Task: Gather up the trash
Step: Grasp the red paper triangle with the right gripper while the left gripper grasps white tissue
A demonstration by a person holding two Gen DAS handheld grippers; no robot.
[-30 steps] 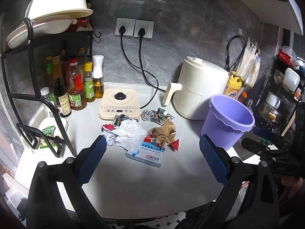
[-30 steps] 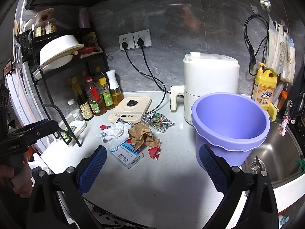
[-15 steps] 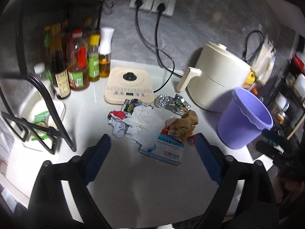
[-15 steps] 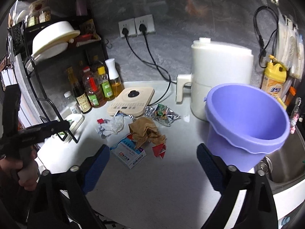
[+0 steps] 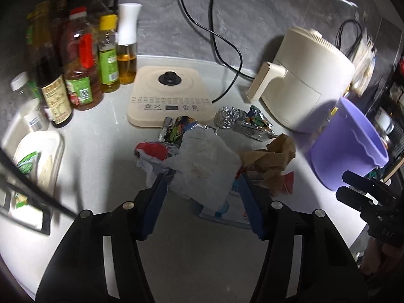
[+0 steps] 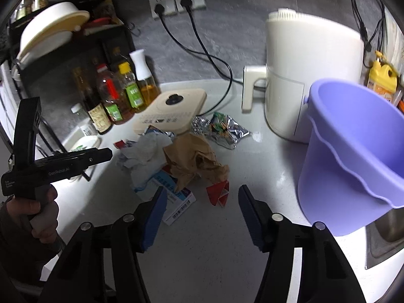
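Left gripper (image 5: pixel 203 176): jaws part-open, one blue pad on each side of the white tissue (image 5: pixel 204 164); whether the pads touch it cannot be told. Right gripper (image 6: pixel 202 202): jaws apart, holding nothing, above the counter (image 6: pixel 214 240) near its front edge, with the red wrapper (image 6: pixel 218 192) just ahead between the pads.

Trash lies in one loose pile mid-counter. Count: 1 white tissue, 1 crumpled brown paper (image 6: pixel 194 159), 1 blue-and-white box (image 6: pixel 174 194) partly buried under both, 1 red wrapper, 1 red-and-white scrap (image 5: pixel 151 150) at the pile's left, and about 3 foil wrappers (image 6: pixel 219 128) toward the back; their edges overlap, so that count is uncertain.

1 purple bucket (image 6: pixel 353 151) at the counter's right side, cut off by the frame edge in the right view. Behind the pile: 1 flat cream cooker (image 5: pixel 169 96), 1 white air fryer (image 5: pixel 303 80). Back-left corner: a cluster of bottles (image 5: pixel 83 65), blurred, number unclear.
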